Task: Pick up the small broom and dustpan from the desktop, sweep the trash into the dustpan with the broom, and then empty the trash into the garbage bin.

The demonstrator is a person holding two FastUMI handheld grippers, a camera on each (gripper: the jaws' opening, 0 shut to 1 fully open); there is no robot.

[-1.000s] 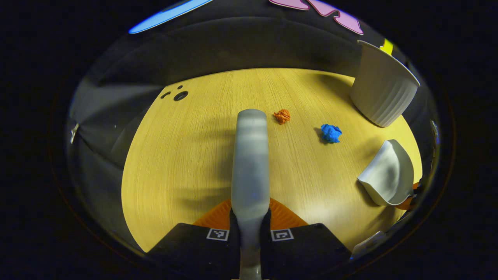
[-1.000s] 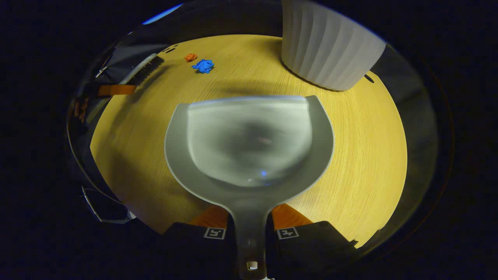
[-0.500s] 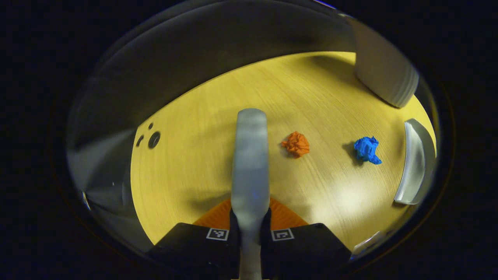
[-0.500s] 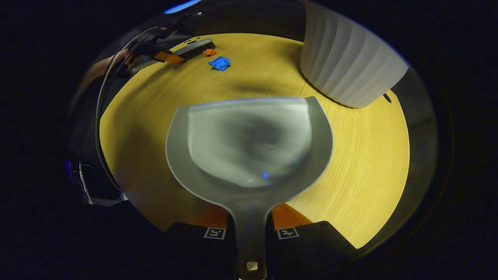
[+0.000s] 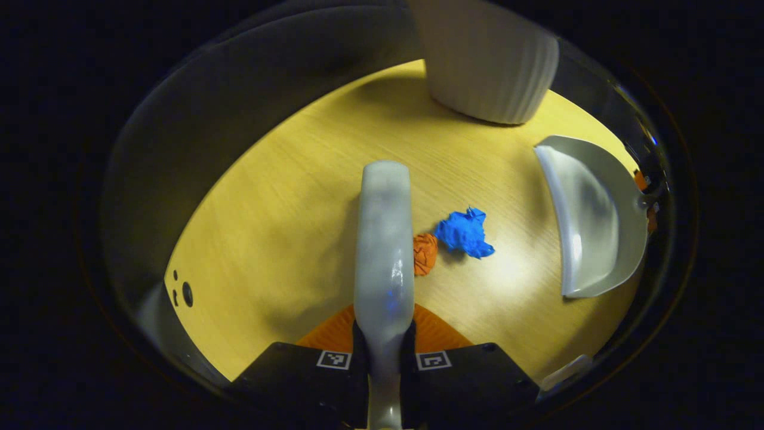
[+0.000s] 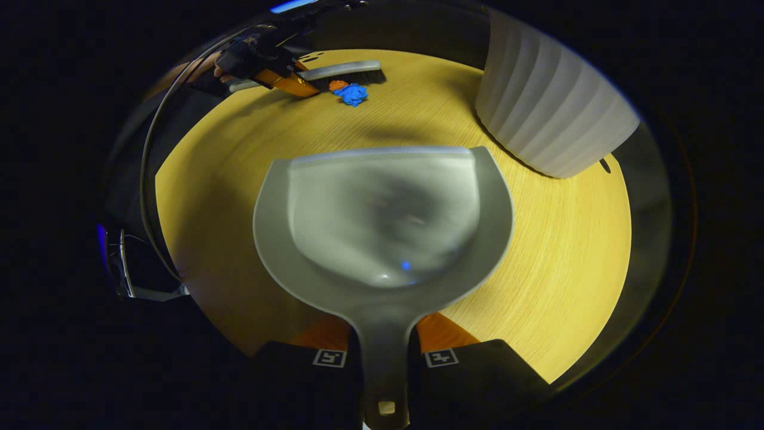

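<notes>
Left gripper (image 5: pixel 384 349) has the broom (image 5: pixel 385 239) pinched by its handle, fingers pressed in on either side, and the broom head runs straight out ahead along the bench (image 5: pixel 280 197). The orange paper ball (image 5: pixel 424 253) sits touching the broom's right side, and the blue paper ball (image 5: pixel 464 232) is just beside that, on the side facing the dustpan (image 5: pixel 591 215). That lineup looks deliberate: broom behind the trash, pan ahead of it, so one sideways push should carry both scraps toward the pan's open lip.

Over in the right gripper view, the right gripper (image 6: pixel 384 358) has its fingers clamped on the dustpan's handle, the pan (image 6: pixel 382 221) spread wide in front with its straight lip pointing toward the scraps. The pan is empty, nothing swept in yet. Whether its lip actually rests on the bench or hangs just above, I can't tell from here. Far across the bench you can spot the broom (image 6: pixel 343 70) with the blue ball (image 6: pixel 353 94) and orange ball (image 6: pixel 338 85) right against it, well apart from the pan's lip.

The ribbed white bin (image 6: pixel 552 116) stands on the bench just beside the pan, handy for the dump later.

My read: sweeping is just starting, with the gap between trash and pan to close. The crumpled balls are light and could roll off past the broom's end or skip under the lip if it isn't flat down.
</notes>
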